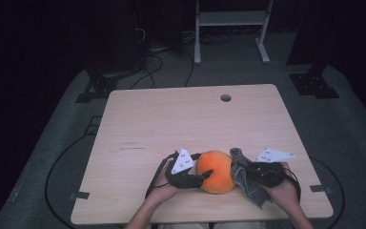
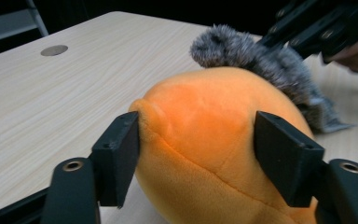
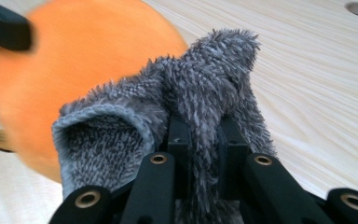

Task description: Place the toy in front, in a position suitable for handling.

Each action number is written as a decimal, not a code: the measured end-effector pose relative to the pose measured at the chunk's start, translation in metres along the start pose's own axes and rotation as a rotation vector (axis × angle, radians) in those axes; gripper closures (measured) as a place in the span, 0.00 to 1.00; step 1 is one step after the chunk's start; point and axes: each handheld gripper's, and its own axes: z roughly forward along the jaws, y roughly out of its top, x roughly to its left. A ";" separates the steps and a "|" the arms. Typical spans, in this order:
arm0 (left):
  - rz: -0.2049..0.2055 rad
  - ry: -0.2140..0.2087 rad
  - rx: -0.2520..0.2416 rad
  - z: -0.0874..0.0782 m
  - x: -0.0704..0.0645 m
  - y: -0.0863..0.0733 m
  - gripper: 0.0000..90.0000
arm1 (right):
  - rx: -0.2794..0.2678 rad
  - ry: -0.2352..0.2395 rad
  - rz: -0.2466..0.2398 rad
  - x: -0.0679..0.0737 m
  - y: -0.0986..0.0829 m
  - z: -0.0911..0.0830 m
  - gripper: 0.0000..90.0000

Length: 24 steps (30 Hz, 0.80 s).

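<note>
High view: near the counter's [image 1: 181, 119] front edge, the orange plush ball [image 1: 215, 171] sits between the left gripper [image 1: 204, 175] and right gripper [image 1: 242, 171].

Left gripper view: its fingers [image 2: 121, 154] spread wide, pressing the ball's [image 2: 209, 140] sides; the ball's underside is cut off.

Right gripper view: fingers clamped on the grey fuzzy cloth [image 3: 200, 98], which hides their tips.

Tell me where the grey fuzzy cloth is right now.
In the high view the grey fuzzy cloth sits near the table's front edge, pinched by the right gripper and pressed against the orange plush ball's right side.
</note>
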 end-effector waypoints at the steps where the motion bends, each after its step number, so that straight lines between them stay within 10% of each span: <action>1: -0.006 0.001 0.001 0.000 0.001 0.000 0.39 | 0.004 -0.009 0.002 -0.001 0.000 0.000 0.87; 6: -0.008 0.048 0.003 0.008 0.000 -0.002 0.41 | -0.102 0.028 -0.042 0.019 0.012 -0.021 0.88; 10: -0.004 0.042 0.017 0.006 0.002 -0.001 0.28 | -0.065 0.033 -0.130 0.038 0.013 -0.012 0.87; 16: -0.041 -0.014 -0.062 -0.013 0.012 0.006 0.29 | -0.057 0.003 -0.072 0.019 0.007 -0.007 0.87; 24: -0.015 -0.058 -0.013 0.004 0.000 0.000 0.48 | -0.047 -0.027 -0.031 0.009 0.002 -0.007 0.87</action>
